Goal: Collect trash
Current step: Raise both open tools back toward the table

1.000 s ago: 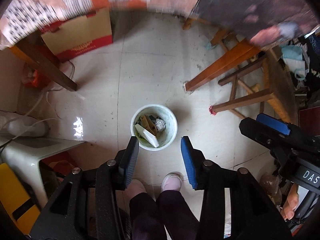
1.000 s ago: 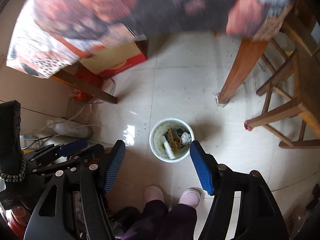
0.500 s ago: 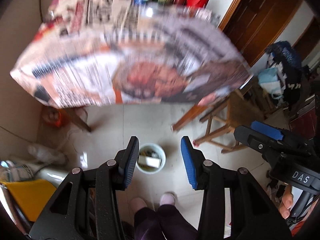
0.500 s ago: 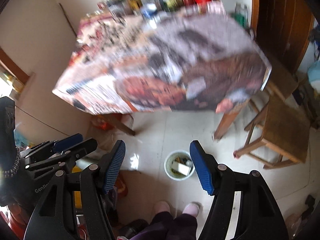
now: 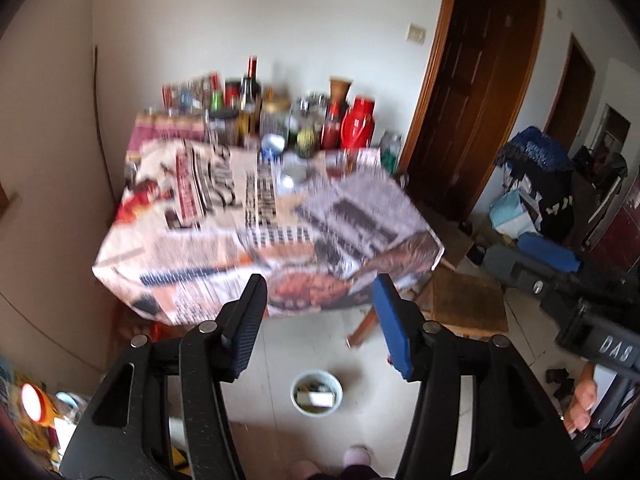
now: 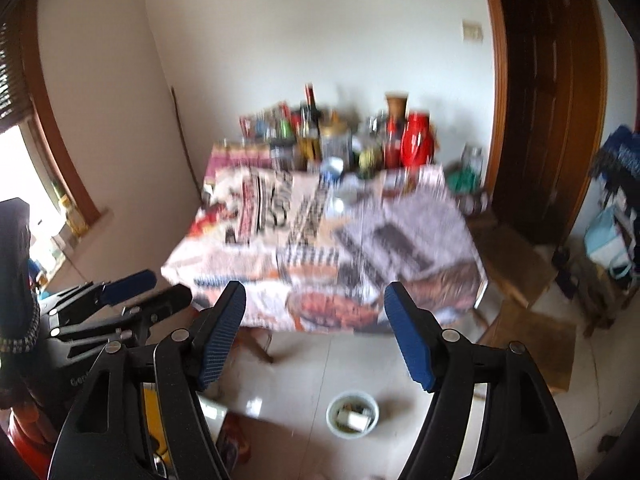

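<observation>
Jaws of both the left gripper (image 5: 318, 312) and the right gripper (image 6: 316, 320) stand wide with nothing between them, and have just been opening further. The trash bin (image 5: 316, 393), holding scraps, sits on the floor below, in front of the newspaper-covered worktop (image 5: 248, 236) crowded with bottles (image 5: 250, 92).

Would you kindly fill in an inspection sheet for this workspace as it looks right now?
Surface: table under a printed newspaper-pattern cloth; pale tiled floor.
Job's things: white bin on the floor, trash inside.
Clutter: bottles and jars, red thermos along the table's far edge.
Grippers: left gripper and right gripper both empty, jaws just opening wider.
Cables: nothing seen.
Surroundings: wooden stool, dark wooden door, blurred frames.
</observation>
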{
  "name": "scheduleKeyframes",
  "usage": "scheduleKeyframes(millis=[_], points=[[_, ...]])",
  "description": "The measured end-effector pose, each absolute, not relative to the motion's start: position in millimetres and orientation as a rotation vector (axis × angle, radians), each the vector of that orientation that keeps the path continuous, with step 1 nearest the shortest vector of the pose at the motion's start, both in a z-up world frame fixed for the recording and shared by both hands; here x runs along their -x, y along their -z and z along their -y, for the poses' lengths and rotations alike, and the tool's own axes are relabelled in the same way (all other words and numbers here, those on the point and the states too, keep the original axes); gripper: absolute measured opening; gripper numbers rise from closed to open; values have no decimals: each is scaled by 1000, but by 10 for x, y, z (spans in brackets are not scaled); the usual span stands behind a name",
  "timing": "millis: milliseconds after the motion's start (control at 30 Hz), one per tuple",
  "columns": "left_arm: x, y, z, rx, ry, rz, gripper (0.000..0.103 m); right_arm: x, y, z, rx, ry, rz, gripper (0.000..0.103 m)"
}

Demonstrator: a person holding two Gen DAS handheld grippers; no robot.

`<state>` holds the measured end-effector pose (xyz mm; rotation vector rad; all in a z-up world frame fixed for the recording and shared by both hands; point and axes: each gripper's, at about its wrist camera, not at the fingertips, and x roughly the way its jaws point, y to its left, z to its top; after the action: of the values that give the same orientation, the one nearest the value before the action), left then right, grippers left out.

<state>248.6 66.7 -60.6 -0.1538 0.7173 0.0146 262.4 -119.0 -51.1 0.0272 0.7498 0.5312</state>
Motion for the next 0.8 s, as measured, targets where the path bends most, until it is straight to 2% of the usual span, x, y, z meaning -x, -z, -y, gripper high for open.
scheduleKeyframes(millis=[67, 133, 200, 267, 300, 333, 400, 800], points=[[-2389, 446, -710, 141, -20, -670, 67, -2554, 343, 1197, -29, -514, -682, 69], [-2309, 326, -750, 137, -18, -625, 74, -2486, 211, 1205, -29, -489, -624, 77], [-2267, 238, -782, 130, -27, -593, 86, -2423, 102, 1227, -34, -467, -576, 82], [-2231, 158, -807, 129, -34, -562, 94, -2384, 17, 1256, -38, -452, -532, 83], [-2232, 133, -814, 130, -35, -552, 98, -2376, -20, 1265, -36, -446, -521, 88], [-2238, 105, -830, 132, -37, -541, 99, -2387, -41, 1272, -35, -434, -509, 94], [-2272, 70, -851, 136, -42, -530, 101, -2413, -64, 1287, -45, -413, -485, 97], [-3090, 171, -833, 136, -87, -546, 101, -3254, 135, 1298, -64, -437, -520, 97]])
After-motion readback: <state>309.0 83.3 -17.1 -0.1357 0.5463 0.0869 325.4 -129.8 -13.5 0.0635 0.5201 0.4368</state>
